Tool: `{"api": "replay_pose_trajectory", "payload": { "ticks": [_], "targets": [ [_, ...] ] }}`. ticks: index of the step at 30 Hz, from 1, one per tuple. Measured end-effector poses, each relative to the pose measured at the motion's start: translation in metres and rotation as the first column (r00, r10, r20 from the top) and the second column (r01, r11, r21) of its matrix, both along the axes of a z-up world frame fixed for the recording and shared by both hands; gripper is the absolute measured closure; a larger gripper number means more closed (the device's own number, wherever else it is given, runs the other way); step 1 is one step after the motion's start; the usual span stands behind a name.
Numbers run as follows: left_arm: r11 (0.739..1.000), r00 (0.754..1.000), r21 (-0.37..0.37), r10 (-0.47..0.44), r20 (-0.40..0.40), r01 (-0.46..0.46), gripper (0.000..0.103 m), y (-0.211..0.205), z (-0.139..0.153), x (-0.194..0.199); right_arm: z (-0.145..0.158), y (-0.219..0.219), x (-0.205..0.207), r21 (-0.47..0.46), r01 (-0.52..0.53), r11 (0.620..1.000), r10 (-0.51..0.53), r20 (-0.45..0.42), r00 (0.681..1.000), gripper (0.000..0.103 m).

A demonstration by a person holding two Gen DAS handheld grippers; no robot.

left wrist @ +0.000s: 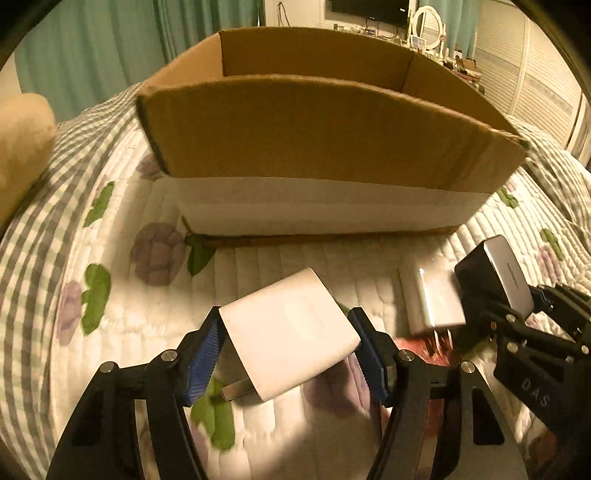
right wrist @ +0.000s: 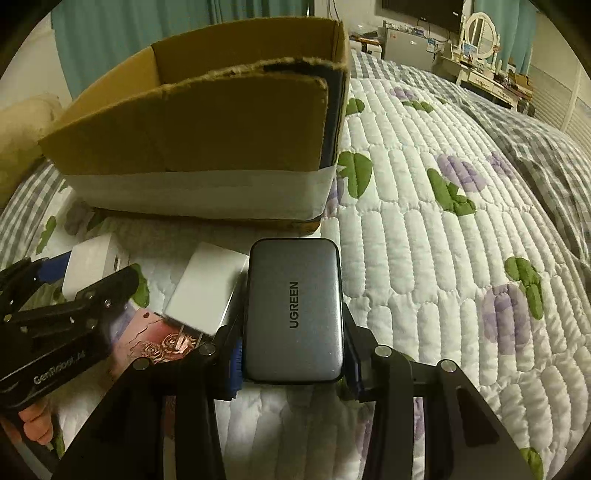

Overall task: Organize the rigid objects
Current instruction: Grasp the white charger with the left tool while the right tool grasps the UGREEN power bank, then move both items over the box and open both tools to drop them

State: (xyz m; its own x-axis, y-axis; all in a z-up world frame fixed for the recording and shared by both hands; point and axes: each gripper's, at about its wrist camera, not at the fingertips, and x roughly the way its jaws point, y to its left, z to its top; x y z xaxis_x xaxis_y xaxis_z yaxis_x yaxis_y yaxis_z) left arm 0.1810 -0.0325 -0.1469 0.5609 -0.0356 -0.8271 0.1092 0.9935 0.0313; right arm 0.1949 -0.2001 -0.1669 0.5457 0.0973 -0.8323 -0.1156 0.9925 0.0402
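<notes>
My left gripper (left wrist: 286,343) is shut on a white wall charger (left wrist: 291,332) and holds it above the quilt in front of an open cardboard box (left wrist: 332,140). My right gripper (right wrist: 293,354) is shut on a grey UGREEN charger (right wrist: 293,310), also seen in the left wrist view (left wrist: 495,273). A second white charger (right wrist: 207,291) lies on the quilt between the two grippers, its prongs toward me; it also shows in the left wrist view (left wrist: 436,302). The left gripper with its charger (right wrist: 92,266) shows at the left of the right wrist view. The box (right wrist: 207,122) stands just beyond.
Everything sits on a bed with a white floral quilt (right wrist: 443,258). A pink patterned card (right wrist: 159,343) lies under the loose charger. A beige pillow (left wrist: 22,147) lies at the far left. A dressing table with a mirror (right wrist: 480,33) stands behind the bed.
</notes>
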Motion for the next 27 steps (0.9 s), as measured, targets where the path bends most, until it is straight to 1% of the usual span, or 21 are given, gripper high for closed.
{"api": "replay_pose_trajectory", "payload": {
  "ticks": [5, 8, 10, 12, 15, 18, 23, 27],
  "targets": [
    [1.000, 1.000, -0.015, -0.001, 0.020, 0.001, 0.035, 0.003, 0.022, -0.015, 0.020, 0.000, -0.018, -0.025, 0.002, 1.000, -0.001, 0.039, 0.999, 0.061],
    [1.000, 0.999, -0.015, -0.004, 0.048, 0.005, 0.035, 0.005, 0.040, -0.027, 0.038, -0.001, -0.028, -0.016, 0.009, 1.000, -0.008, 0.066, 0.998, 0.061],
    [1.000, 0.998, -0.020, -0.007, 0.066, 0.008, 0.035, -0.001, 0.053, -0.039, 0.050, -0.001, -0.035, -0.008, 0.016, 1.000, -0.015, 0.082, 0.996, 0.061],
    [0.999, 0.997, -0.030, -0.010, 0.083, 0.012, 0.035, -0.003, 0.064, -0.049, 0.062, 0.001, -0.044, -0.009, 0.010, 1.000, -0.009, 0.101, 0.995, 0.061],
    [0.999, 0.994, -0.040, -0.011, 0.113, 0.015, 0.035, 0.005, 0.083, -0.062, 0.078, 0.004, -0.052, -0.004, -0.005, 1.000, 0.006, 0.130, 0.991, 0.061],
    [0.999, 0.990, -0.046, -0.006, 0.143, 0.012, 0.035, 0.002, 0.103, -0.072, 0.097, 0.006, -0.062, 0.008, -0.016, 1.000, 0.014, 0.158, 0.987, 0.061],
    [0.998, 0.984, -0.060, -0.004, 0.176, 0.015, 0.035, 0.010, 0.129, -0.078, 0.134, 0.011, -0.069, 0.026, -0.038, 0.999, 0.031, 0.214, 0.976, 0.061],
    [0.998, 0.980, -0.062, -0.012, 0.200, 0.025, 0.035, 0.009, 0.148, -0.069, 0.163, 0.019, -0.065, 0.020, -0.064, 0.998, 0.056, 0.263, 0.963, 0.061]
  ]
}}
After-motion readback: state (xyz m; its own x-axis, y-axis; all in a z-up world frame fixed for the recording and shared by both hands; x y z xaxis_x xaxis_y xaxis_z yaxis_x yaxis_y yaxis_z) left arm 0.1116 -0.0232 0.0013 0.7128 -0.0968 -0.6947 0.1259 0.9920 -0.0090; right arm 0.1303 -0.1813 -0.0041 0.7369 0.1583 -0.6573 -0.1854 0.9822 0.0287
